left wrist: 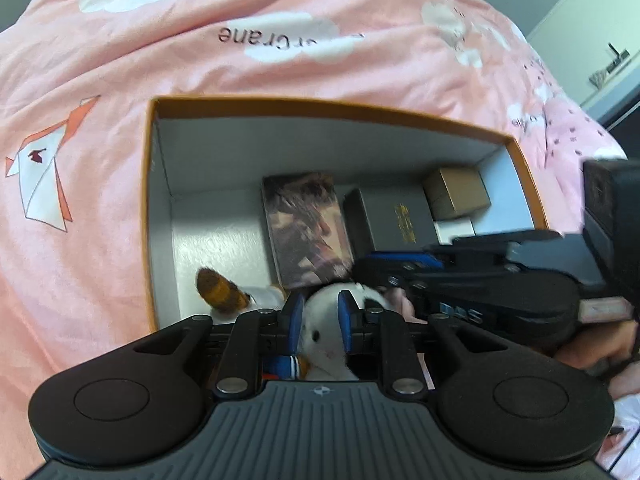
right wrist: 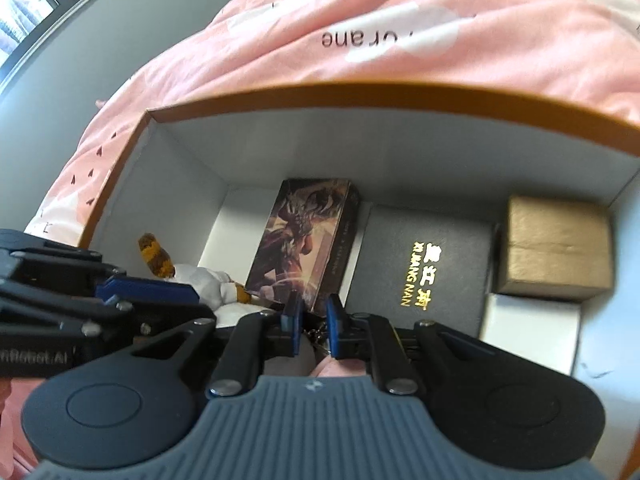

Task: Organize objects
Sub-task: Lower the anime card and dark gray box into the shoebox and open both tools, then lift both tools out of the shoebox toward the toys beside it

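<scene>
Left tongs grasp the white-and-brown plush toy over the orange-rimmed white cardboard box; right tongs pinch its metal keychain, just beside.

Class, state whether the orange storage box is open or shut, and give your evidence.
Open. The orange storage box has no lid on; its white interior, picture box and black box are visible.

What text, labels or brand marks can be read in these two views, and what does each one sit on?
"XIJIANG NAN", gold letters with Chinese characters beside them that I cannot read surely: on the black box.
"Crane", upside down, the word before it lost in a fold: on the pink bedsheet.
"nRobot.AI", cut off at the picture's edge: on the left gripper.
Small print on the side of the picture box: too small to read.
</scene>
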The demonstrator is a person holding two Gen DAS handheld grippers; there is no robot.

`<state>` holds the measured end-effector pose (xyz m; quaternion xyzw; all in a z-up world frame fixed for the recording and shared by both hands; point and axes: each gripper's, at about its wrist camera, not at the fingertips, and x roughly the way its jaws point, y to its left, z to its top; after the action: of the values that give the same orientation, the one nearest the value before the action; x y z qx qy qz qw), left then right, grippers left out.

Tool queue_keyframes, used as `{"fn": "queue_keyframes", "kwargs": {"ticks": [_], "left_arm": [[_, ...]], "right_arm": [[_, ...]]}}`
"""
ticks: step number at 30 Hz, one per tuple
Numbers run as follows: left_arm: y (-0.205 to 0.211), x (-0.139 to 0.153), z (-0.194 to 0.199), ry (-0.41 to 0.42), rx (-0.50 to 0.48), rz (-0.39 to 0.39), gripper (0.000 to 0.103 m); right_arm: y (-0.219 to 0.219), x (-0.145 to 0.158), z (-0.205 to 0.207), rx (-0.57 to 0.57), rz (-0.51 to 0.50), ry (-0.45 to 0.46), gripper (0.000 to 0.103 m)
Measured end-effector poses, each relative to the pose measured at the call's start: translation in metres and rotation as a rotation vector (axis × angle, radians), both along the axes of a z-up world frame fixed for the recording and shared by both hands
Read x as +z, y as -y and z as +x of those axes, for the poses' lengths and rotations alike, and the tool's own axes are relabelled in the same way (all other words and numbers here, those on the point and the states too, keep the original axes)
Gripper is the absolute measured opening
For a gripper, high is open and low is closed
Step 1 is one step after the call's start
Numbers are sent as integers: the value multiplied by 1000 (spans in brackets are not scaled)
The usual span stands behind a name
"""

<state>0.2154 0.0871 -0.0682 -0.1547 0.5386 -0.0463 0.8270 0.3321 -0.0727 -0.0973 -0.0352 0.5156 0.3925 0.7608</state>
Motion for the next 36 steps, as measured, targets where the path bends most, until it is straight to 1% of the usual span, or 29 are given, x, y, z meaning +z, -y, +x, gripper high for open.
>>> {"fn": "queue_keyframes", "kwargs": {"ticks": [2,4,7,8,9,13,14,15,18,20,22,24,25,26,27,28,29,30,31,34,36], "left_arm": [[0,1,6,21,9,19,24],[5,0,15,36,19,67,24],[11,-7,33,14,39,134,24],[11,-10,38,-4,44,135,24],[11,-14,43,-19,49,125,27],[8,-25,54,-58,72,80,29],[8,-25,55,-53,78,75,29],[9,-25,55,-48,74,63,28],[12,-28,57,-63,55,-42,22],[18,-29,59,-62,37,-79,20],[22,-28,58,-54,40,-74,20],[21,-22,54,-26,49,-34,21],[19,-18,51,-12,64,-1,21],[16,-16,49,-2,80,41,24],[15,-14,47,2,87,85,33],[13,-14,46,1,92,117,38],[10,-15,45,-8,96,133,44],[9,-16,46,-19,94,136,44],[8,-18,46,-25,90,127,44],[9,-27,48,-47,94,79,44],[11,-30,49,-37,108,73,46]], "right_arm": [[5,5,0,-12,6,13,14],[7,10,-2,-29,-14,51,15],[13,19,-6,-38,-24,113,16],[15,22,-6,-41,-23,125,16],[19,25,-7,-44,-21,138,17],[33,35,-12,-66,-21,190,17],[36,36,-12,-71,-19,195,17],[38,37,-11,-78,-15,195,17],[44,36,-10,-88,-7,189,17],[45,32,-10,-98,-10,182,17],[46,29,-9,-107,-15,170,17],[48,28,-11,-109,-18,167,17],[49,29,-12,-108,-16,168,17],[51,29,-14,-106,-14,169,17],[53,29,-15,-107,-11,169,17],[54,29,-16,-109,-7,168,19],[54,29,-16,-113,-6,164,21],[54,29,-15,-118,-3,159,24],[53,29,-16,-121,-2,157,24],[52,30,-19,-118,4,159,25],[51,31,-19,-115,6,162,26]]}}
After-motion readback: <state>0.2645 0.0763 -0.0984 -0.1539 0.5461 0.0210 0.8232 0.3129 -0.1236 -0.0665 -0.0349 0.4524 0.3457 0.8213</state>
